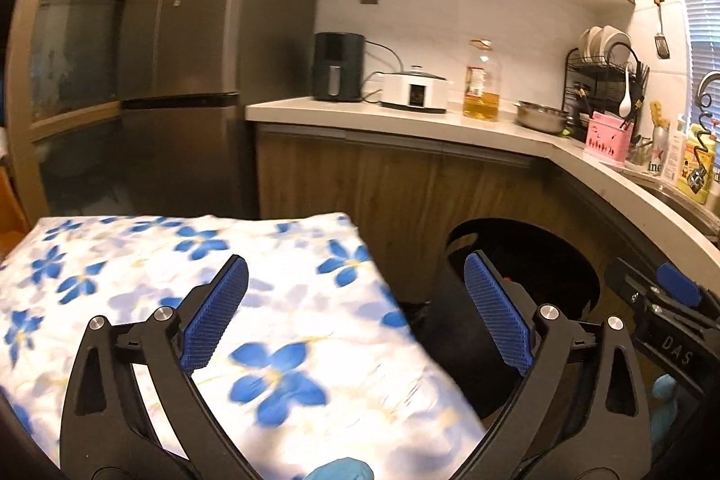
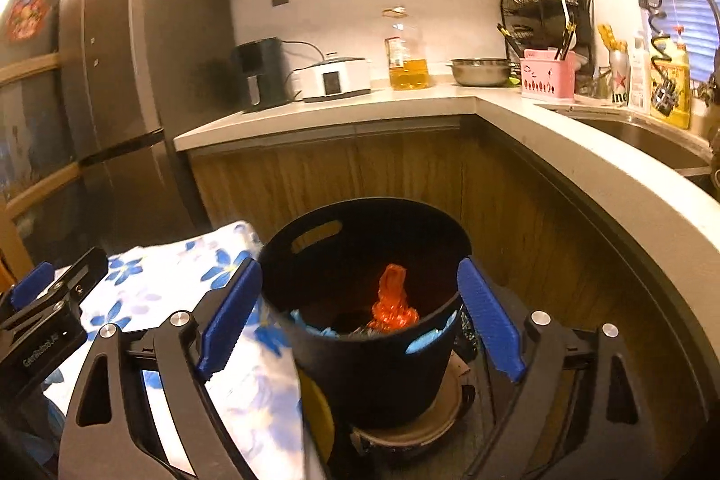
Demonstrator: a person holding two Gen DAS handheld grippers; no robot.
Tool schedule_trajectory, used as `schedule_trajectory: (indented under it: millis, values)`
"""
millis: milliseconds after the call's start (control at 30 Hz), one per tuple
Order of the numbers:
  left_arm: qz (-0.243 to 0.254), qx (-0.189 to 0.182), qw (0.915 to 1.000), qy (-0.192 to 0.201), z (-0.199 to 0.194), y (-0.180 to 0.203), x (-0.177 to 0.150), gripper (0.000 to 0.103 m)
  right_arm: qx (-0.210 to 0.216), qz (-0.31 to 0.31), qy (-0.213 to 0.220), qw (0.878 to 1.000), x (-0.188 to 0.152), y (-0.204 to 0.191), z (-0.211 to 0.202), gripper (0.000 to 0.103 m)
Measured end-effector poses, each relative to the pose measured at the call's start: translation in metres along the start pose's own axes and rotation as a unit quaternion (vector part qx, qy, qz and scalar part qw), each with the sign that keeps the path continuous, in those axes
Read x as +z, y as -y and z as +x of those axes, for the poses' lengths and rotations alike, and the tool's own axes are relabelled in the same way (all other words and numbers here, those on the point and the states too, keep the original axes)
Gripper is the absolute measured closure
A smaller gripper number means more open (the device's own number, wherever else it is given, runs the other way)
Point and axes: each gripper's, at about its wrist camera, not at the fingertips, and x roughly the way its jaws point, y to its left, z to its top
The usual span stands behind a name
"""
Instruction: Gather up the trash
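In the kitchen corner, below the pale L-shaped countertop (image 2: 562, 147), we note the flat surface draped in a white cloth printed with blue flowers (image 1: 279, 300), and just beside its right edge the round black plastic bin with a slot handle (image 2: 373, 255). The bin stands on the floor against the wooden cabinet fronts. Inside it we see a knotted orange plastic bag (image 2: 393, 302) standing upright, with crumpled pale blue scraps (image 2: 315, 325) low around it. That is the trash, already in the bin.

We judge the drop to be done, so the step in hand is to draw both tools clear. To do it well, we back away without snagging the cloth's hanging edge or nudging the bin's rim.

The left gripper (image 1: 355, 316) hangs over the cloth's corner, jaws spread wide, nothing between the blue ribbed pads. The right gripper (image 2: 360, 320) sits in front of the bin, jaws likewise wide apart; the bin shows between them, untouched as far as we can tell.
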Motion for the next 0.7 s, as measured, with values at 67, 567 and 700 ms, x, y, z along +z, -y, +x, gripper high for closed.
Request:
schedule_trajectory:
  millis: [67, 567, 700]
  values:
    - [-0.001, 0.007, 1.0000, 0.001, -0.017, -0.012, -0.005, 0.006, 0.000, -0.007, -0.004, 1.000, -0.005, -0.008, -0.016, 0.016]
    - [-0.014, 0.006, 0.9999, -0.008, -0.120, -0.052, -0.041, 0.006, -0.039, -0.029, 0.018, 0.999, -0.035, -0.046, -0.117, 0.009]
    - [-0.019, 0.002, 0.9998, -0.004, -0.140, -0.056, -0.045, 0.006, -0.039, -0.033, 0.028, 0.998, -0.041, -0.050, -0.140, 0.009]
